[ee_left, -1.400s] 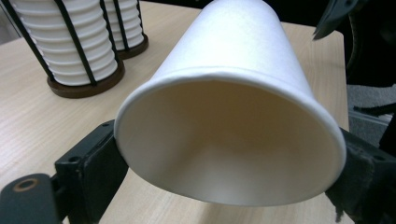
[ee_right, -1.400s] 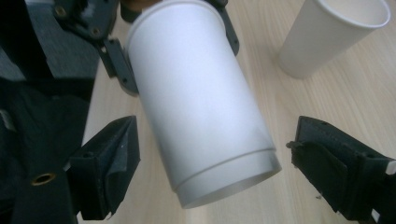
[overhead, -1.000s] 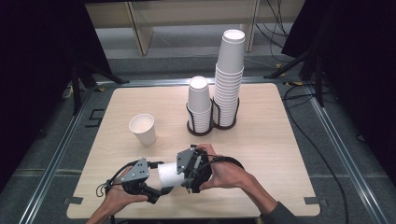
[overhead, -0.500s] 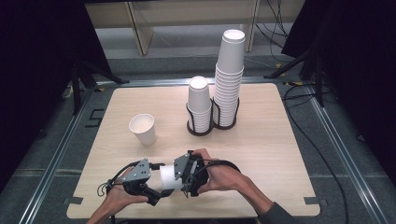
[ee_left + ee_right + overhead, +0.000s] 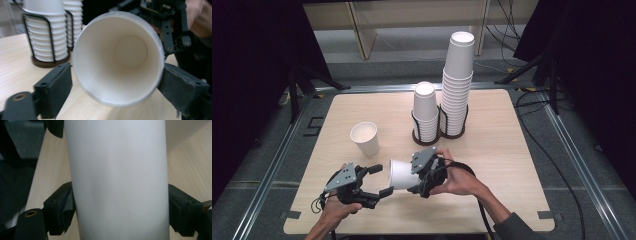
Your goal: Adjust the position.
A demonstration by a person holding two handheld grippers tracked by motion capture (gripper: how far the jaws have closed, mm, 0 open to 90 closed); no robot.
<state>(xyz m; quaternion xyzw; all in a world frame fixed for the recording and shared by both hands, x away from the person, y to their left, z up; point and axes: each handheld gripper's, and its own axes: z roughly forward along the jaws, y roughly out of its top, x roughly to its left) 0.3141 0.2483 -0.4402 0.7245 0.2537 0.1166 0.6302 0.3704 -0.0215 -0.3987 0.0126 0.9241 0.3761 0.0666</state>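
Both forearms reach in low; the right gripper points left, jaws clamped, while the left gripper faces it, jaws just closing

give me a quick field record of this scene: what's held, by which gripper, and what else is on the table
held item: white paper cup, lying sideways above the table
right gripper: shut on the cup's body
left gripper: jaws either side of the cup's rim, have just been closing; left pad short of the rim
loose cup: upright, empty
wire holder: short stack and tall stack
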